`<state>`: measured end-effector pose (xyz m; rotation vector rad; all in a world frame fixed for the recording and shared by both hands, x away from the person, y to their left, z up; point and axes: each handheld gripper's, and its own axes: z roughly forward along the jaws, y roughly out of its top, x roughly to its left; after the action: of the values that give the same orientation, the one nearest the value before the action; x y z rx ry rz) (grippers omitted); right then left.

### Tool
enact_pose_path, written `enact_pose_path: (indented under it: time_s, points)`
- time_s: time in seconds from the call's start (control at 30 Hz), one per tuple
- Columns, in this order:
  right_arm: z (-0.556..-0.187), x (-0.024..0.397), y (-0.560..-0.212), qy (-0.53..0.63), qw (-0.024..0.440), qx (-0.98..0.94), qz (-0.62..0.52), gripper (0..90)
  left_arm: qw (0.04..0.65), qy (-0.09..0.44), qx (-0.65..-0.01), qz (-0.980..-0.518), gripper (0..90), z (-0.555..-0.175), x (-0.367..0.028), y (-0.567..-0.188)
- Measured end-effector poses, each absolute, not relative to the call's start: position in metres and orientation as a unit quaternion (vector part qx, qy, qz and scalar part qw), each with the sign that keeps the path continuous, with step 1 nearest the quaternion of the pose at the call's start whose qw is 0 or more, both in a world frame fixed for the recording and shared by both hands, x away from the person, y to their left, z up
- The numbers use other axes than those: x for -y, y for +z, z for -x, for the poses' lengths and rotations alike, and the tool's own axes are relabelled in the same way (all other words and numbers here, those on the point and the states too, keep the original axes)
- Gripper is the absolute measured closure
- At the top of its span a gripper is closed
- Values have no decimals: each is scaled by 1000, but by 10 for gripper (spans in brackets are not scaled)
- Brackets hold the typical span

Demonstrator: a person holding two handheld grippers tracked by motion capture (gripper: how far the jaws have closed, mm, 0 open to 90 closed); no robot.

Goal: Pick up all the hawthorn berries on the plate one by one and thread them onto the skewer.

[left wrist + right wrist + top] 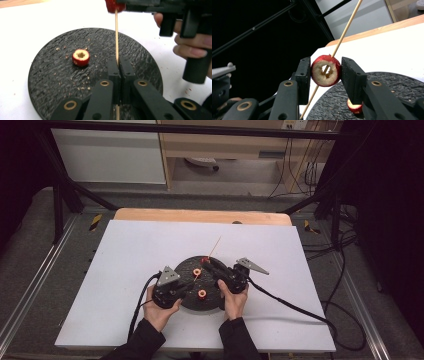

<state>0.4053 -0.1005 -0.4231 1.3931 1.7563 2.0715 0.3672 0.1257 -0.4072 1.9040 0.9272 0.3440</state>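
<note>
The left gripper [119, 62] has its jaws pressed together on a thin wooden skewer [116, 37], which rises straight up the middle of the left gripper view from between the pads. In the high view this gripper [189, 285] sits at lower centre, left of the plate's middle, held by the person's left hand [159, 312].

The right gripper [325, 71] is clamped on a cored red fruit piece [326, 70], one pad against each side of it. The fruit piece has red skin, pale flesh and a hollow centre. In the right gripper view the skewer [344, 31] passes through that hollow, running from lower centre to the top of the frame, right of centre. In the left gripper view the same fruit piece [113, 6] is at the top edge, threaded on the skewer, with the right gripper's body and the right hand's fingers [190, 50] at upper right. In the high view the right gripper [209, 263] lies just right of centre, and the skewer [215, 247] slants up and to the right beyond it.

Both grippers work above a round black plate [187, 265] with a rough surface, standing on a white table top [130, 250]. A second cored fruit piece [80, 57] lies on the plate left of centre in the left gripper view, with crumbs scattered around it. Another fruit piece [354, 107] rests on the plate at the bottom of the right gripper view, partly hidden behind the jaw.
</note>
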Motion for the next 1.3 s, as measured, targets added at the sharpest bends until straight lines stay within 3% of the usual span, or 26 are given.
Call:
enact_pose_path:
  time_s: [0.93,1.13,1.3]
  points:
    - [-396,95,-431,657,23,-604,-450,608,477,140,-371,-784,889,-376,-119,-405]
    - [-396,101,-423,649,41,-615,-446,471,473,141,-372,-786,889,-373,-127,-408]
    - [-399,111,-412,626,59,-641,-440,290,466,141,-372,-791,889,-369,-141,-412]
